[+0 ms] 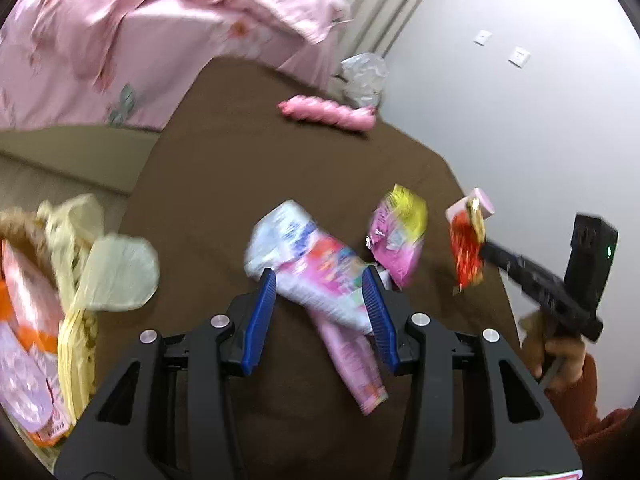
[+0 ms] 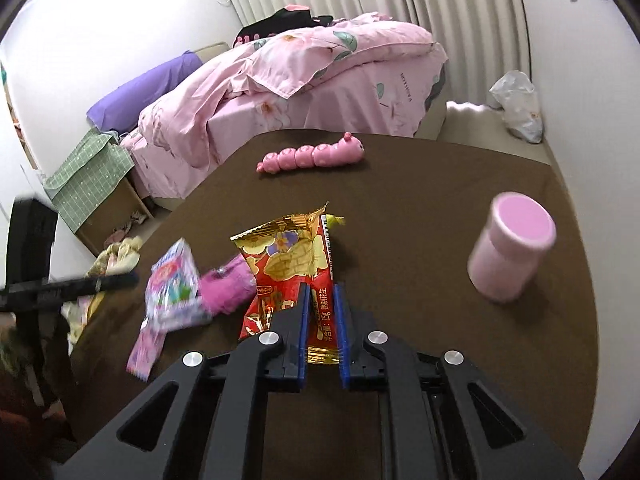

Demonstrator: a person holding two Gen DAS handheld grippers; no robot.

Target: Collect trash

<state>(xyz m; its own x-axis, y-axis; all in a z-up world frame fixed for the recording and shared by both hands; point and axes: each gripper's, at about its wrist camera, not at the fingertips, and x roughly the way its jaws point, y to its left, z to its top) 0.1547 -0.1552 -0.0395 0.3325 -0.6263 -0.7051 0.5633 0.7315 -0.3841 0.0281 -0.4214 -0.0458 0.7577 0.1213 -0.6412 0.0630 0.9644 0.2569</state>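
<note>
My left gripper (image 1: 319, 280) hangs open over the brown table (image 1: 208, 160). A white and pink wrapper (image 1: 316, 276) lies between its blue pads, and I see no clear squeeze on it. My right gripper (image 2: 322, 288) is shut on a red and gold peanut packet (image 2: 288, 256), held up off the table. In the left wrist view that right gripper (image 1: 484, 246) is at the right with the packet (image 1: 466, 248) dangling from it. A pink and yellow wrapper (image 1: 400, 232) lies just right of the white one. The white wrapper (image 2: 172, 284) is blurred in the right wrist view.
A wicker basket (image 1: 16, 224) lined with a yellow bag and holding wrappers sits at the table's left edge. On the table there is a pink caterpillar toy (image 2: 312, 156) at the back and a pink lidded cup (image 2: 512, 248) to the right. Beyond it are a pink bed (image 2: 320, 80) and a white plastic bag (image 2: 516, 104).
</note>
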